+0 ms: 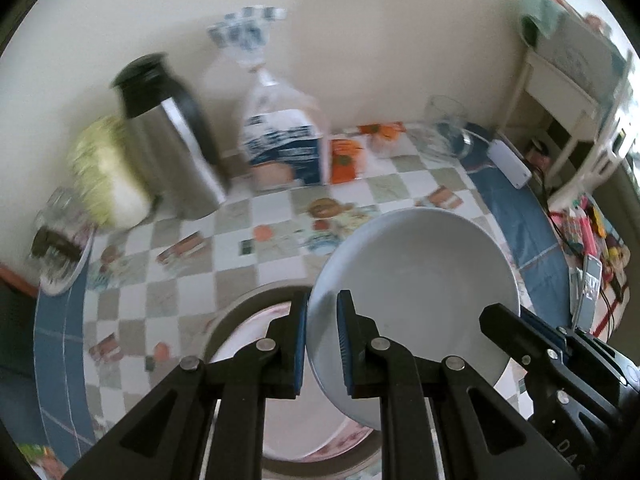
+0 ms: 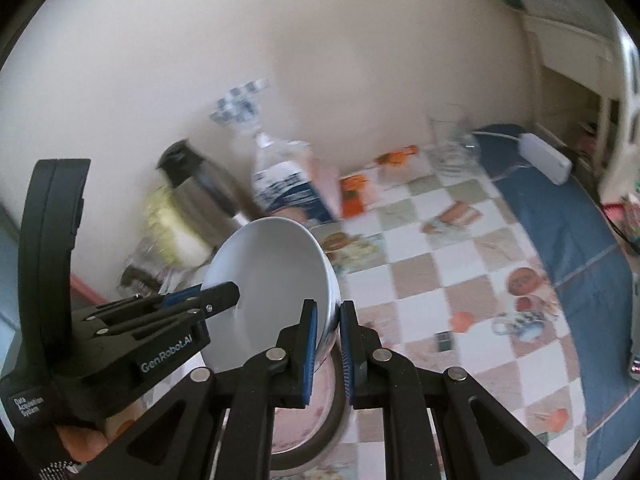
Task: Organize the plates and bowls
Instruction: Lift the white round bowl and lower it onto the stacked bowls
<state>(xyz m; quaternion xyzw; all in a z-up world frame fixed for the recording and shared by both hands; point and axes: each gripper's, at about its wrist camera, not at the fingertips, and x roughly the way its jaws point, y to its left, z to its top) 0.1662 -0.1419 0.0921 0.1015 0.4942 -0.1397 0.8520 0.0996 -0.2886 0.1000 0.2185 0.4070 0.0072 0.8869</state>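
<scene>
Together, left gripper [image 1: 322, 344] and right gripper [image 2: 328, 344] clamp the white bowl's [image 1: 416, 280] opposite rims; only the right wrist view's lower left shows a hand [image 2: 80, 438].

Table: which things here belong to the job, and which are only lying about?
Job: white bowl, held by both grippers; plate beneath it.
Lying about: thermos, cabbage, bread bag, glass, power strip.

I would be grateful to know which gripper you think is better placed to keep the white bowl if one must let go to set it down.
Probably neither alone: the left gripper and the right gripper each pinch opposite rims of the white bowl, above the dark-rimmed plate. If forced, left; its view shows more of the bowl.
</scene>
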